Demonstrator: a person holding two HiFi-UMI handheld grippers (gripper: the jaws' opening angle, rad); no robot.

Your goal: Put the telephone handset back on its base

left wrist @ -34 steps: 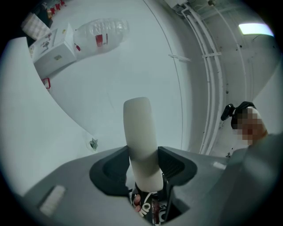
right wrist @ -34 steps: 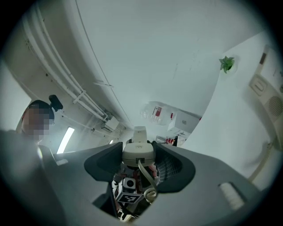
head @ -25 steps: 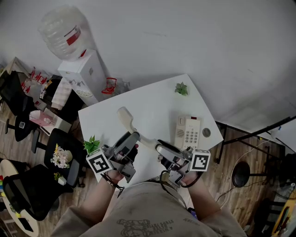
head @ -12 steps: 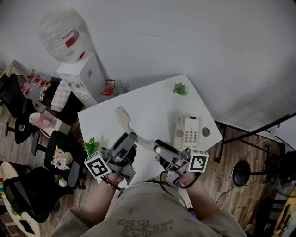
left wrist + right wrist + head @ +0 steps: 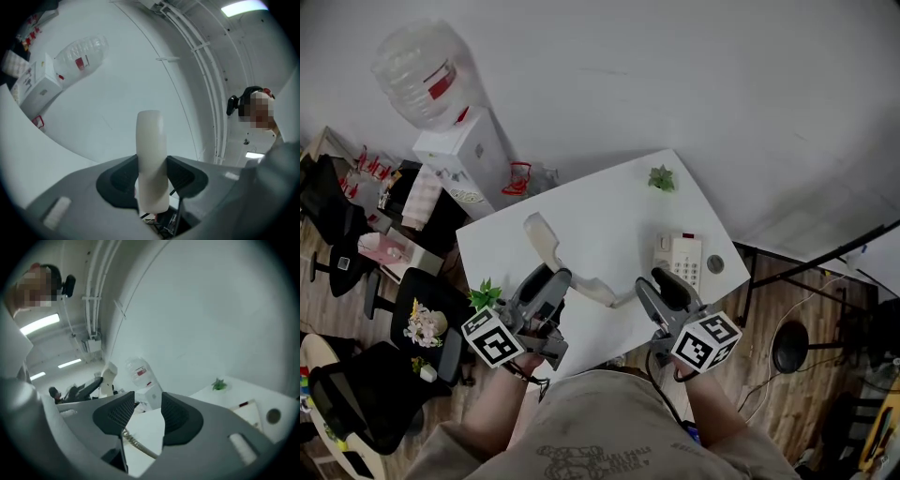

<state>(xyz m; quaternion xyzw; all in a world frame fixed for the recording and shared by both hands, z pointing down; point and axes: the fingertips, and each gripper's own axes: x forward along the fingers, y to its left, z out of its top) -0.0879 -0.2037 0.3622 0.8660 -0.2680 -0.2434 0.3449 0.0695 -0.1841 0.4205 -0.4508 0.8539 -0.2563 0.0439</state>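
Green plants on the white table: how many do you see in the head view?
2. The far plant sits at the table's far corner, beyond the phone base; the near plant sits at its near left corner. The covered near edge could hide more.

The telephone base point(image 5: 680, 258) lies on the table point(image 5: 609, 216) near its right edge, with a round disc point(image 5: 715, 265) just beside it on the right. A small plant point(image 5: 661, 178) stands at the far corner and a second plant point(image 5: 486, 294) at the near left edge. The handset point(image 5: 546, 242) is left of the base, between the jaws of the left gripper point(image 5: 551, 279). A water dispenser point(image 5: 464, 150) stands behind the table's left corner.
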